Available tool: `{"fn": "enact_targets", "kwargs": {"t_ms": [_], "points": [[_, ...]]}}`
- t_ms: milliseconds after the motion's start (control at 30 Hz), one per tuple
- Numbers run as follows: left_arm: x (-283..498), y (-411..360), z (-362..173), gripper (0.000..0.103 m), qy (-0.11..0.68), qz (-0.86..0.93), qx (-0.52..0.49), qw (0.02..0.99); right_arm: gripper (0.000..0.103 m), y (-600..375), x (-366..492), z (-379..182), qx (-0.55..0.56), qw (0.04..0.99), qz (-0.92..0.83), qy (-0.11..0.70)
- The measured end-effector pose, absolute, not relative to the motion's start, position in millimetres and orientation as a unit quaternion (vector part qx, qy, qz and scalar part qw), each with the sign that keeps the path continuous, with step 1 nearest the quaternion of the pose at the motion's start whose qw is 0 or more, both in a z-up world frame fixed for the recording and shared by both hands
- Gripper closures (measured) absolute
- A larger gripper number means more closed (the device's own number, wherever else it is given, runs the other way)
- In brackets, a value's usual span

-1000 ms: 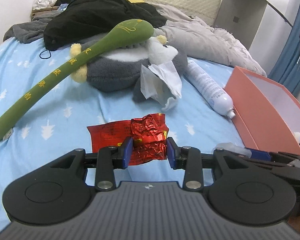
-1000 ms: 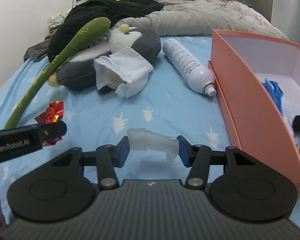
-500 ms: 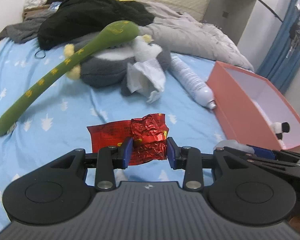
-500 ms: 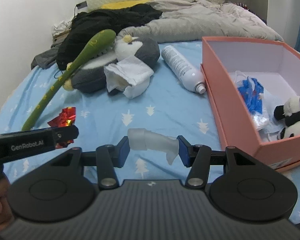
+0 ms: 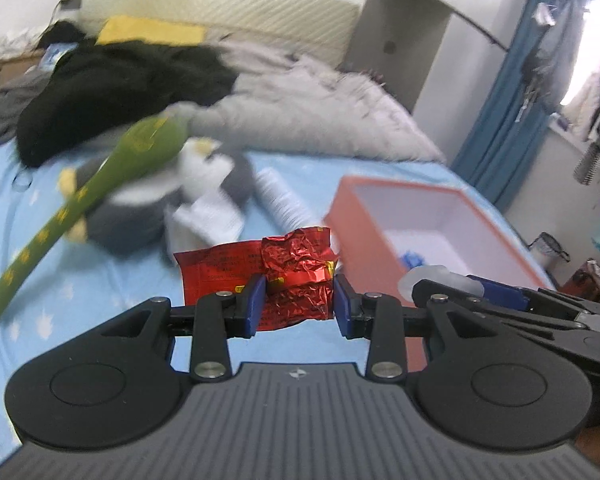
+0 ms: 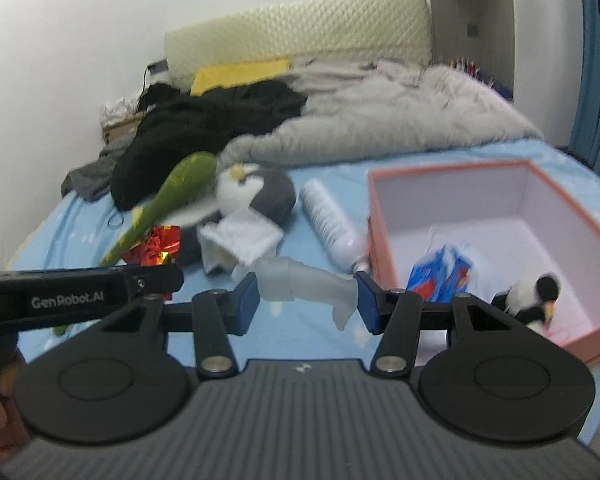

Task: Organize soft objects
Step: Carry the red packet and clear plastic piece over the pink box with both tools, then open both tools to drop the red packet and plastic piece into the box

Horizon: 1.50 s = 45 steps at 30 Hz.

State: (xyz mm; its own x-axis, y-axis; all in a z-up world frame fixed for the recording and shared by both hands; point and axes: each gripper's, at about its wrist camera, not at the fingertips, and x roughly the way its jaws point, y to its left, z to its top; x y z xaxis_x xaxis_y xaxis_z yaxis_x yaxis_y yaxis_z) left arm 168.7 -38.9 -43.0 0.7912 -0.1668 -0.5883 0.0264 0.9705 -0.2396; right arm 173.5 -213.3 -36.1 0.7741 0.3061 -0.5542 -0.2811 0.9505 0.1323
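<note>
My left gripper [image 5: 300,300] is shut on a crumpled red foil packet [image 5: 288,276], held above the blue bed. My right gripper [image 6: 306,298] is shut on a translucent soft plastic piece [image 6: 304,280], held just left of the pink box [image 6: 580,220]. The box holds a blue packet [image 6: 440,268] and a small panda plush [image 6: 528,296]. A grey penguin plush [image 6: 260,196], a long green plush [image 6: 160,212], a white cloth [image 6: 240,240] and a white spray can [image 6: 328,220] lie on the bed. The red packet also shows in the right wrist view [image 6: 156,244].
A black garment [image 6: 204,128] and a grey duvet [image 6: 380,120] are piled at the head of the bed. The headboard [image 6: 300,36] stands behind. A blue curtain [image 5: 512,92] hangs at the right. The pink box [image 5: 352,220] sits right of my left gripper.
Both grippers have risen and moved toward the pink box, each still holding its item. The box's inside has come into fuller view. The scene is motion-blurred now.
</note>
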Motion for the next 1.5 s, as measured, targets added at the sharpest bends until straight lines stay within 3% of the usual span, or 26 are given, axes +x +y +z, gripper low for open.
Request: {"fn": "enact_targets", "kwargs": {"t_ms": [467,767,1133,1500], "points": [[222,-115,26,0.062,0.29,-0.142,-0.093,0.942,0.048,-276,197,39,0.01,0.969,0.112,0.219],[295,-163,28,0.062,0.315,-0.172,-0.098,0.928,0.048,-328,240,41,0.014,0.968,0.059,0.243],[384,-217,-35,0.062,0.409,-0.182,-0.071,0.891,0.048,-382,299,-18,0.034,0.935,0.013,0.353],[409,-240,-89,0.061,0.476,-0.173,-0.044,0.861,0.046,-411,316,-71,0.034,0.905,-0.01,0.423]]}}
